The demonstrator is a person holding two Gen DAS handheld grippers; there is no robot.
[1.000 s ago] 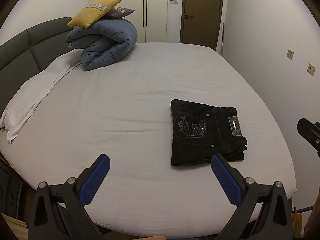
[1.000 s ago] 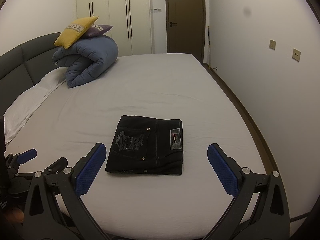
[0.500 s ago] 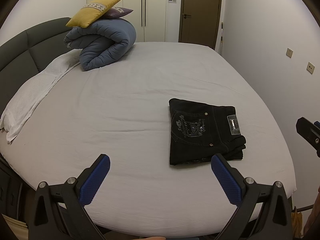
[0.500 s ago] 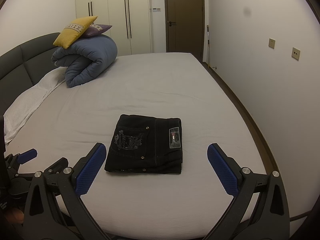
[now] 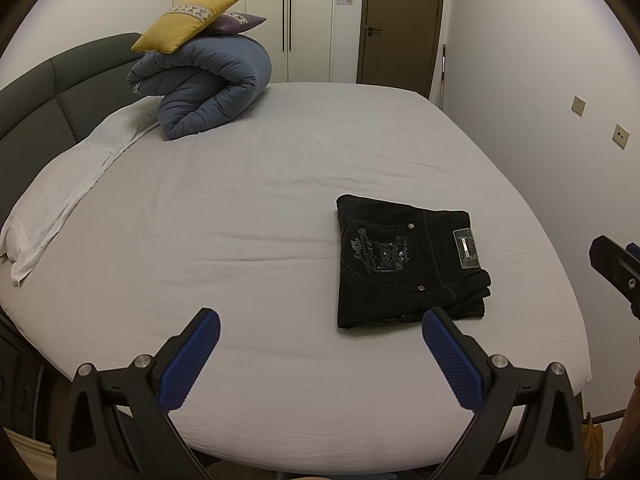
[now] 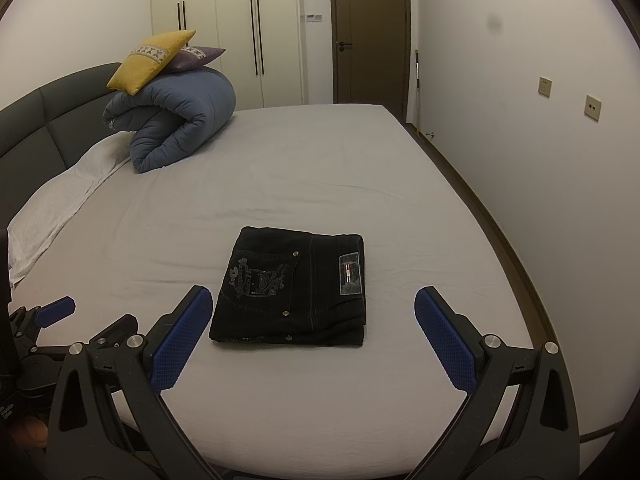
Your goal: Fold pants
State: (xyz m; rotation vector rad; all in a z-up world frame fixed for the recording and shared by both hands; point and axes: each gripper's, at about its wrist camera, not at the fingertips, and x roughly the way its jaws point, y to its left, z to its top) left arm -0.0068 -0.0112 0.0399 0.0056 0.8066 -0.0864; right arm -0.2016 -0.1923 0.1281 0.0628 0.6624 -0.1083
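The black pants (image 5: pixel 404 264) lie folded into a compact rectangle on the grey bed sheet (image 5: pixel 248 216), back pocket and label patch up. They also show in the right wrist view (image 6: pixel 294 288). My left gripper (image 5: pixel 320 334) is open and empty, held above the bed's near edge, to the left of the pants. My right gripper (image 6: pixel 312 314) is open and empty, just short of the pants, which lie between its blue pads (image 6: pixel 444 338). The left gripper's tip also shows at the left of the right wrist view (image 6: pixel 52 312).
A rolled blue duvet (image 5: pixel 208 84) with a yellow cushion (image 5: pixel 186 22) and a purple one sits at the far left by the dark headboard (image 5: pixel 36 92). A white towel (image 5: pixel 64 184) lies along the left edge. A wall runs close on the right.
Both grippers have drawn back very slightly from the bed. The pants lie still and the jaws have stayed open.
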